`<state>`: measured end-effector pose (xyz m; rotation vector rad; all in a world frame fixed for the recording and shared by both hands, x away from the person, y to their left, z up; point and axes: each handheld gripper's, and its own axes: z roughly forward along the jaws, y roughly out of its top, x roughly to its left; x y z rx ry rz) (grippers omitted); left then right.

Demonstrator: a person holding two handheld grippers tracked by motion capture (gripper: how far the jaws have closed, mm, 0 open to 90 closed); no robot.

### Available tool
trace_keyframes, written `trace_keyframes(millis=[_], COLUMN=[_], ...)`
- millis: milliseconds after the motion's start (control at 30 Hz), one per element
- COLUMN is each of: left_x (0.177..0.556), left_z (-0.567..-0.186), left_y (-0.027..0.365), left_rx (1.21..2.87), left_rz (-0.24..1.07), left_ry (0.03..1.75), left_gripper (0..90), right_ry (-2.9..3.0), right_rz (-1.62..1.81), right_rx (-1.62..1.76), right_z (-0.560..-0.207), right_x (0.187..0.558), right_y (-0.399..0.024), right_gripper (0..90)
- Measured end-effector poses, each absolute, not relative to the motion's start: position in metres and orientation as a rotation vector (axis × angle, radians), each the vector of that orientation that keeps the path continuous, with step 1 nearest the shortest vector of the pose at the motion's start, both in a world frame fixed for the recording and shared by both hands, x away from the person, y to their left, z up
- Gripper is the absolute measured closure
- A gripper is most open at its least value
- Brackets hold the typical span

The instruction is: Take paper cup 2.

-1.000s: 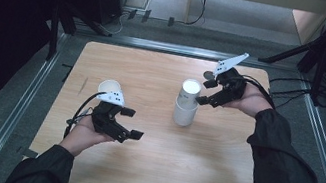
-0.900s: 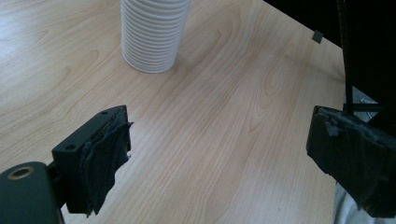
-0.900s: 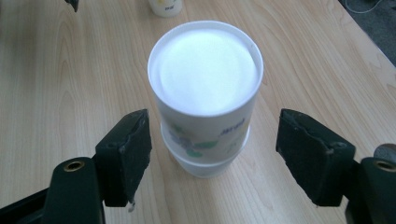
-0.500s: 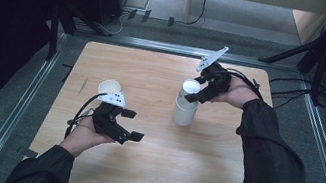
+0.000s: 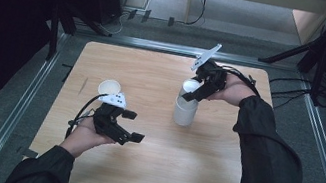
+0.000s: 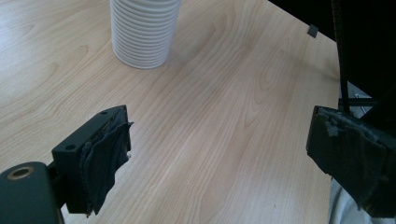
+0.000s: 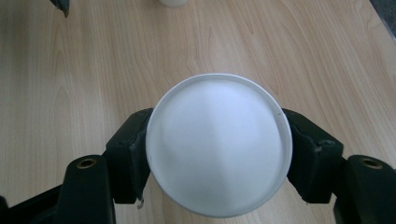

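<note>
The wooden table (image 5: 216,182) carries 2 things: a tall stack of white paper cups (image 5: 184,109) standing upright right of its centre, nearer the far edge, and 1 single white cup (image 5: 109,86) well apart toward the left edge. A second ago the right gripper (image 5: 195,91) hung beside the stack toward the far right corner with its jaws spread wide; it has since come in over the stack's top, and its jaws have just been closing. In the right gripper view the rim of the top cup (image 7: 218,144) sits squarely between them, both pads touching its sides, so the pinch looks made or nearly so, and lifting 1 cup off the stack seems the step in hand. The left gripper (image 5: 127,131) waits above the near left part of the table, just beside the single cup, jaws spread and holding nothing.
</note>
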<state>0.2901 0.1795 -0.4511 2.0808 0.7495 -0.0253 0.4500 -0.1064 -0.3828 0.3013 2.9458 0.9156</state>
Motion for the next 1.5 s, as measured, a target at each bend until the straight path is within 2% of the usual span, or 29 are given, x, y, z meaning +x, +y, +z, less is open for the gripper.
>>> trace_keyframes(millis=[900,1500], left_x=[0.293,0.298], left_z=[-0.453,-0.456], left_y=[0.184,0.186], left_rx=[2.05,2.051], left_rz=[-0.047,-0.041], left_ry=[0.772,0.786], left_gripper=[6.5,6.5], right_ry=[2.923,2.877], right_rz=[0.956,1.004], right_rx=[0.303,0.311], right_z=[-0.354,-0.308], right_x=[0.445,0.434], right_y=[-0.109,-0.12], right_gripper=[33.2,33.5])
